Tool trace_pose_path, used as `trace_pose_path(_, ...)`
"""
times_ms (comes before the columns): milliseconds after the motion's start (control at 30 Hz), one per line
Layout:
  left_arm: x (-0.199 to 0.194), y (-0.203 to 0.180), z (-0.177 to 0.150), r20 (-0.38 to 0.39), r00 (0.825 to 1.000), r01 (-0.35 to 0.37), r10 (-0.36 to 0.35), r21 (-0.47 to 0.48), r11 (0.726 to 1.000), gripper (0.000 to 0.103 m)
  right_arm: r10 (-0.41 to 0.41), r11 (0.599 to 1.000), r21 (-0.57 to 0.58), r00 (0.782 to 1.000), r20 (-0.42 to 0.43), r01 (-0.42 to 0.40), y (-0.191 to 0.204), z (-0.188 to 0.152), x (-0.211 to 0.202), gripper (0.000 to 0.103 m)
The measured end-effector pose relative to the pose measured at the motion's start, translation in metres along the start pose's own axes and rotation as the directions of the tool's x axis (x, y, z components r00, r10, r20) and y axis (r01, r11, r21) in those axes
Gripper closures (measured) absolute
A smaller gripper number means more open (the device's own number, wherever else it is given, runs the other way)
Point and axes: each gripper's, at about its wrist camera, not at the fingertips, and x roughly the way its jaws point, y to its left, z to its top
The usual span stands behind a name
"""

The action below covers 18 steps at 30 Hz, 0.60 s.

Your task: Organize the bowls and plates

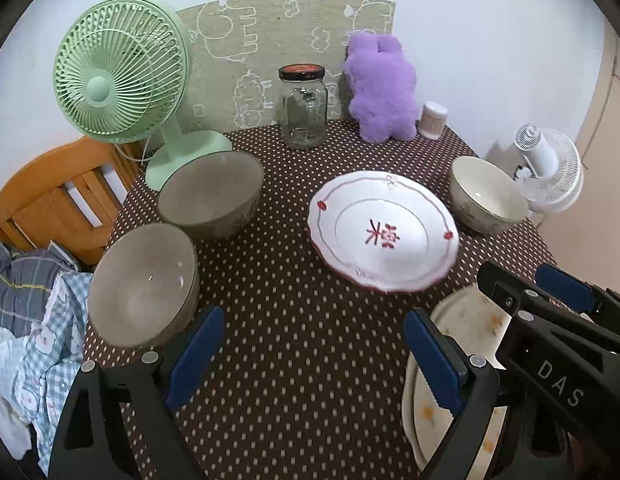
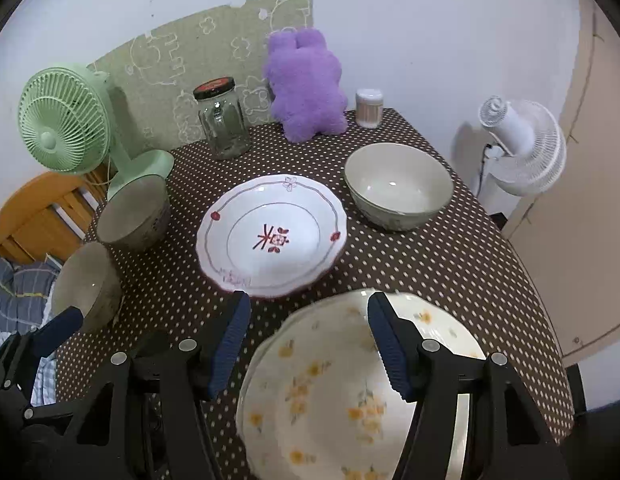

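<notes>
Both of our black two-finger grippers with blue pads point steeply down at the brown polka-dot tablecloth (image 2: 450, 264). Our left gripper (image 1: 314, 360) stands spread wide with nothing between its pads, only cloth beneath. Our right gripper (image 2: 306, 344) is parted too, and grips nothing; its pads hover above the cream plates with yellow flowers (image 2: 330, 400) (at least two, stacked, judging by the doubled rim). White letters reading "DAS" show on the right gripper's body in the left wrist view; the red mark on the plate below we cannot read.

We take the white scalloped plate with a red character at its centre (image 2: 270, 236) as our landmark. The flowered stack lies just in front of it, towards us. To its right sits a pale cream ceramic bowl (image 2: 398, 186). To its left stand two grey-brown bowls, one farther (image 2: 134, 212), one nearer (image 2: 86, 284), close beside each other. Behind it are a clear glass jar with a black-and-red lid (image 2: 222, 120), a purple plush toy (image 2: 306, 84) and a small round container of cotton swabs (image 2: 369, 108). Behind it to the left stands a mint-green desk fan (image 2: 66, 120).
</notes>
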Motion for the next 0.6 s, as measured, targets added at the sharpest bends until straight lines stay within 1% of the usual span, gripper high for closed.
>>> trace_pose_path(233, 0.036, -0.007, 0.028, 0.006, 1.000, -0.025, 0.025, -0.016, 1.000, 0.010, 0.027, 0.999, 0.030, 0.999, -0.022, -0.026, -0.010, 0.026, 0.037, 0.038)
trace_pose_path(333, 0.054, -0.008, 0.037, -0.003, 1.000, -0.024, 0.024, -0.030, 0.999, 0.011, 0.030, 0.999, 0.039, 0.999, -0.030, -0.029, -0.014, 0.038, 0.055, 0.038)
trace_pose_path(467, 0.077, -0.010, 0.044, -0.033, 0.999, -0.025, 0.023, -0.056, 0.998, 0.012, 0.024, 0.999, 0.032, 0.999, -0.048, -0.023, -0.016, 0.049, 0.079, 0.038)
trace_pose_path(600, 0.096, -0.017, 0.045, -0.049, 0.999, -0.025, 0.023, -0.043, 0.999, 0.015, 0.035, 0.999, 0.024, 0.996, -0.076, -0.033, -0.017, 0.052, 0.099, 0.038)
